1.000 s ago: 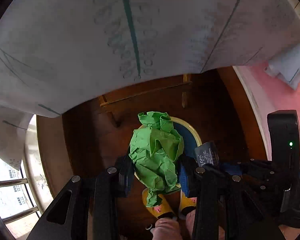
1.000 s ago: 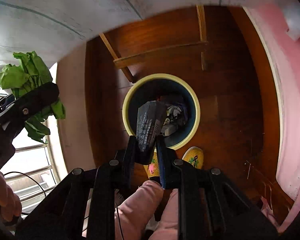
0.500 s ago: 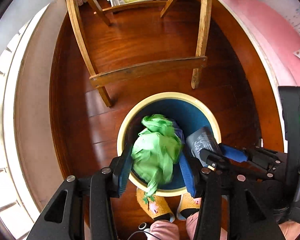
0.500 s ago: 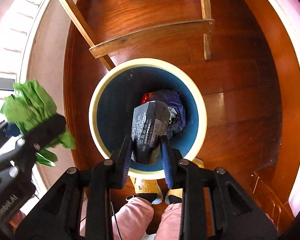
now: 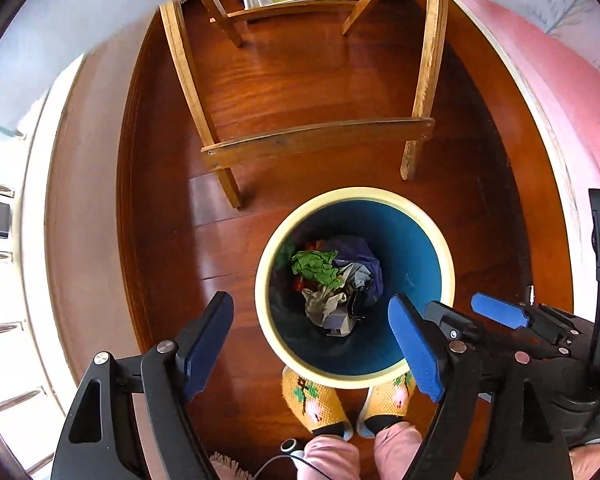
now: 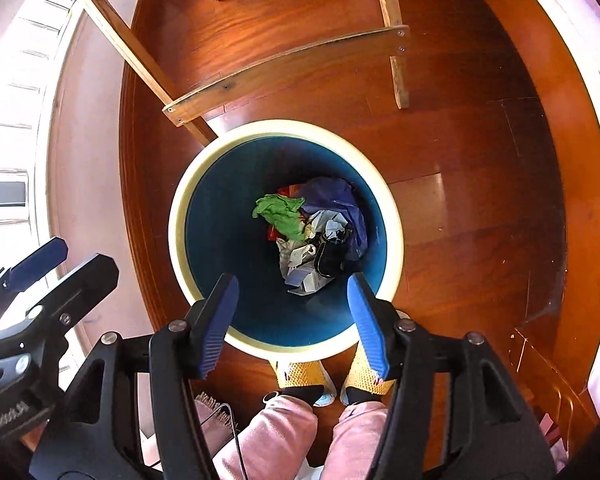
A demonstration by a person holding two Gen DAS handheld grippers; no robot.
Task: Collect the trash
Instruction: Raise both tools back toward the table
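Right now I have both grippers spread wide and holding nothing: the left gripper [image 5: 312,340] and the right gripper [image 6: 292,320] each hang above the near rim of the trash bin [image 6: 180,216], which fills the middle of both views. Deep inside, straight ahead of the fingers, lie the green crumpled wrapper [image 6: 280,212] and a dark packet [image 6: 330,256] among pale scraps (no clear long axis on either). I judge the right gripper sits more squarely over the bin mouth.
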